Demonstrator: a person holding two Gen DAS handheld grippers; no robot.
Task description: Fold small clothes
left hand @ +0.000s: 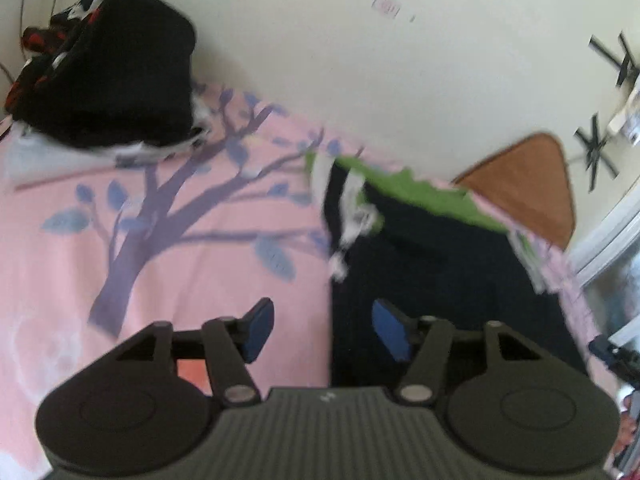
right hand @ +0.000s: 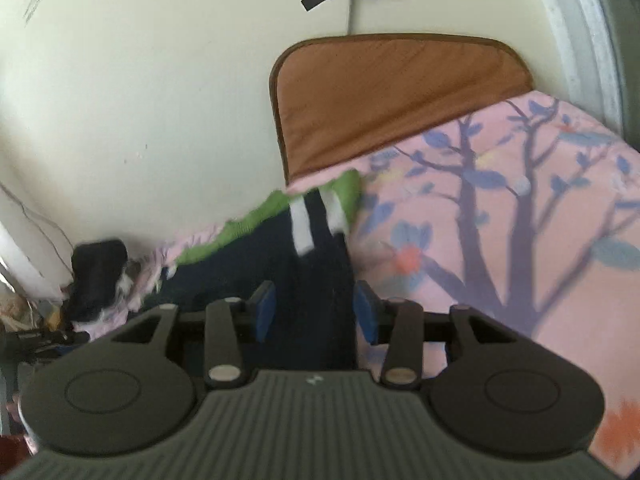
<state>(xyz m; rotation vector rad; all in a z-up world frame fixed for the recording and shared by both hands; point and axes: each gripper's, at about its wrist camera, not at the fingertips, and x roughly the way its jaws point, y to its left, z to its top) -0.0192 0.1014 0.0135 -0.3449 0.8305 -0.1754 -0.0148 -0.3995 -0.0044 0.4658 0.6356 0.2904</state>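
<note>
Your dark navy garment with white stripes and a green lining lies spread on the pink tree-print bedsheet, right of centre in the left wrist view, centre-left in the right wrist view, probably laid flat for folding. Your left gripper stands half open over the garment's left edge with nothing between its blue pads. Your right gripper also stands parted, straddling a strip of navy cloth without pinching it. A black heap of clothes sits upper left, likely already handled. A brown cushion leans on the wall.
</note>
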